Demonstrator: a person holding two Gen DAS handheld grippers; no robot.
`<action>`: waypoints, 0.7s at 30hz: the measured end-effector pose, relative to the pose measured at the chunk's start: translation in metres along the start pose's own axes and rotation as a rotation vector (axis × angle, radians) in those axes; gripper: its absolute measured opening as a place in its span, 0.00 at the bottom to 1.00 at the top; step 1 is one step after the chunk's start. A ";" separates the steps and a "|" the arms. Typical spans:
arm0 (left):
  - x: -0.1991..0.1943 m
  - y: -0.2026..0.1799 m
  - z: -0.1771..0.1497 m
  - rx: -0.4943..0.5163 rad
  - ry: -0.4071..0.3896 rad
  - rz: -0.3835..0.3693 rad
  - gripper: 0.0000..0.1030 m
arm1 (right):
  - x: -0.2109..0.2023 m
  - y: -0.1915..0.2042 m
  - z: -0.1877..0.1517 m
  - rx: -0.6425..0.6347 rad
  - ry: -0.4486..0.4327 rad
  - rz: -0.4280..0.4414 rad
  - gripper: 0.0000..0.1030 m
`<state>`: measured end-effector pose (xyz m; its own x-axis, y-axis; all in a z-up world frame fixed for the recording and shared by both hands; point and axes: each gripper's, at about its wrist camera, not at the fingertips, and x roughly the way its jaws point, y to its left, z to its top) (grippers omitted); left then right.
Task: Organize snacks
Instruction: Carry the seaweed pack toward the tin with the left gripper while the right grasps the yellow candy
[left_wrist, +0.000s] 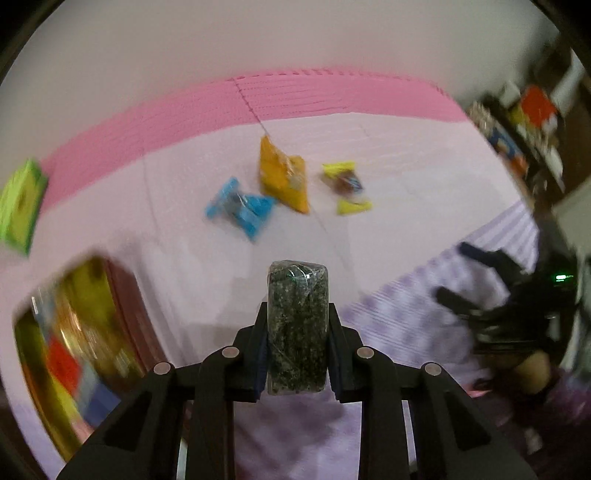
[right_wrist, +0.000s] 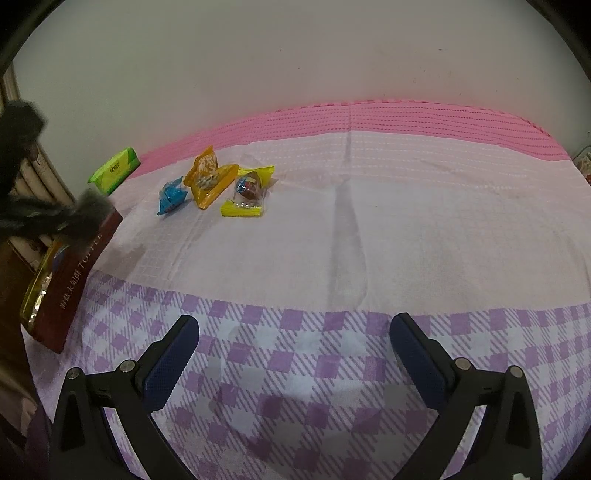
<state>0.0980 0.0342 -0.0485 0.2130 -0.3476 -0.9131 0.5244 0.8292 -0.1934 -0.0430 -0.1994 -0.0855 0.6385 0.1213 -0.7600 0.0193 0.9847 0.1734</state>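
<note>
- There, the left claw (left_wrist: 297, 328) was clamped on a dark green speckled snack pack (left_wrist: 297, 325) in clear wrap, its two pads pressing the pack's long sides so that it stood upright between them.
- The pack hung above the cloth-covered surface (right_wrist: 406, 229), near the line where the pale pink part met the purple checked part.
- Down to its left sat the open snack box (left_wrist: 77, 343), dark red outside and gold inside, with bright wrappers in it; that view was too blurred to tell them apart.
- The right claw (right_wrist: 295, 358) stood wide open with nothing between its blue pads, held low over the purple checks.
- Farther out on the pale part lay three loose snacks close together: a blue packet (right_wrist: 170, 196), an orange packet (right_wrist: 208, 177) just beside it, and a yellow-ended wrapped sweet (right_wrist: 248, 192) on the other side of the orange one.
- A green pack (right_wrist: 114, 170) lay apart from them, near the bright pink band by the wall.
- From the right claw's side, the left claw showed only as a dark blur over the box's far end.
</note>
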 end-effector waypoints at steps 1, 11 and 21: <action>-0.001 -0.003 -0.002 -0.020 -0.005 0.004 0.26 | 0.000 0.001 0.000 0.000 -0.001 -0.002 1.00; -0.037 -0.004 -0.052 -0.184 -0.094 0.117 0.26 | 0.037 0.032 0.071 -0.132 -0.010 0.066 0.81; -0.079 0.022 -0.072 -0.270 -0.179 0.155 0.26 | 0.091 0.045 0.103 -0.131 0.061 0.045 0.51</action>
<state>0.0336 0.1118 -0.0066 0.4267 -0.2598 -0.8663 0.2426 0.9556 -0.1671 0.0946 -0.1569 -0.0821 0.5882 0.1692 -0.7908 -0.1111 0.9855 0.1282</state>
